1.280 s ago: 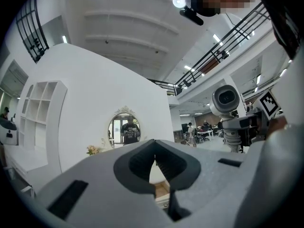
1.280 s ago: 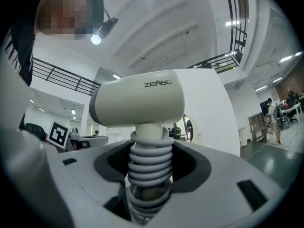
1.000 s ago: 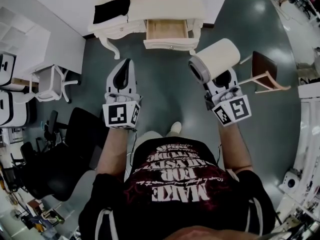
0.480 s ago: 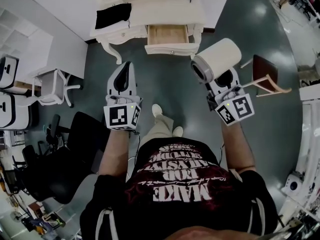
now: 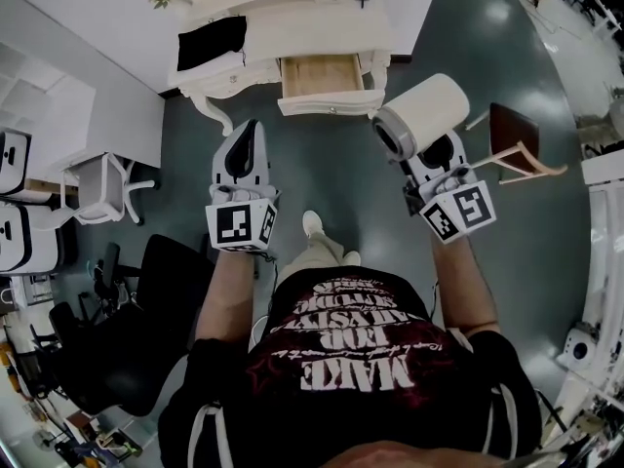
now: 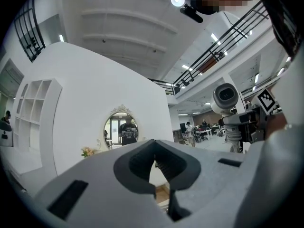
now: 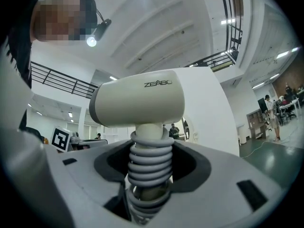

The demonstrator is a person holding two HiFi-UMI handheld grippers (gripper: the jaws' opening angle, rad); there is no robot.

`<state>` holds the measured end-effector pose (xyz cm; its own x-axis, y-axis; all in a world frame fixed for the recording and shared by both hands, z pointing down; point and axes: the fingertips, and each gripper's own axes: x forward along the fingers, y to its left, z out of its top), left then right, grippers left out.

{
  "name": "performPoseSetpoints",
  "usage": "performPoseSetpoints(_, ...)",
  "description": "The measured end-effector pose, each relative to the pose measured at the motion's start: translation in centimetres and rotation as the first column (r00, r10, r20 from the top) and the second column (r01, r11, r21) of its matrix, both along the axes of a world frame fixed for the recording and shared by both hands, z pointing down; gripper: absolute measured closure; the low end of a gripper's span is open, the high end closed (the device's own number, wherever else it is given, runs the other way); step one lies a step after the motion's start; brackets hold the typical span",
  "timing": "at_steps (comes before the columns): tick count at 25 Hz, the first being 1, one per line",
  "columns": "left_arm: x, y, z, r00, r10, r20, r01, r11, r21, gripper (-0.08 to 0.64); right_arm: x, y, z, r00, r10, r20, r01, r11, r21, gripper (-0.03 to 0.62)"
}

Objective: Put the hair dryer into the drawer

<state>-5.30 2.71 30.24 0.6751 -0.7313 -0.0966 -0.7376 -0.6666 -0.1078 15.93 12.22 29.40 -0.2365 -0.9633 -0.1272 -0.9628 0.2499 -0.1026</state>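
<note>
Right gripper gripped the hair dryer by its ribbed handle, jaws wide, head up, probably for a clean drop-in. It hung mid-air, well apart from the open drawer at the dressing table front edge. Left gripper was closed and empty, likely spare.

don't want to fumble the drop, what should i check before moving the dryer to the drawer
1. Dryer gripped by its handle in right tongs: ok.
2. Drawer open: ok.
3. Room in drawer: bare wood shows, ok.
4. Left tongs shut and empty: ok.
5. Drawer within reach: not ok, a stretch of floor lies between.
6. Anything trailing from dryer: cannot tell.
</note>
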Motion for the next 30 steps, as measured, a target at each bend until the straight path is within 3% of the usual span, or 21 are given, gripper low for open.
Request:
performPoseSetpoints(16, 1.4, -8.9, 1.8, 0.999, 0.053, 0.002, -0.053, 0.998, -0.040, 0.557, 0.2, -8.6, 0.6, 1.000, 0.027, 0.007, -0.027, 1.000, -0.013, 0.362)
performPoseSetpoints(30, 0.6, -18.0, 1.9, 0.996, 0.090, -0.021, -0.091, 0.995, -0.045, 0.557, -1.6, -17.2, -0.1, 0.999, 0.040, -0.004, -0.040, 0.999, -0.016, 0.362)
